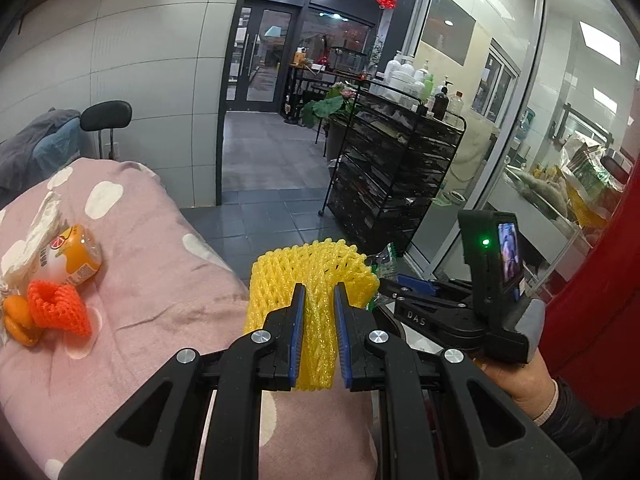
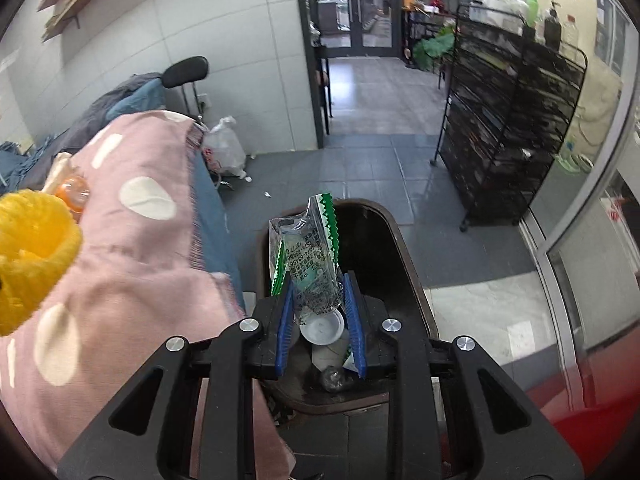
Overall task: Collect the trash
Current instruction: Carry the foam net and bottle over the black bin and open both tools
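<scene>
My left gripper (image 1: 320, 292) is clamped tight on a yellow foam net (image 1: 310, 276), squashing its middle; the sleeve lies crosswise over the pink blanket (image 1: 160, 248). My right gripper (image 2: 318, 284) pinches a clear green-edged wrapper (image 2: 312, 256), its long axis standing up and away, above the dark bin (image 2: 400, 248) beside the bed.

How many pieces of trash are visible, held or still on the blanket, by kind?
Foam fruit nets: 2, yellow in left tongs, orange on blanket.
Plastic wrappers: 1, in right tongs.
Orange jelly cups: 1.
Total: 4
</scene>
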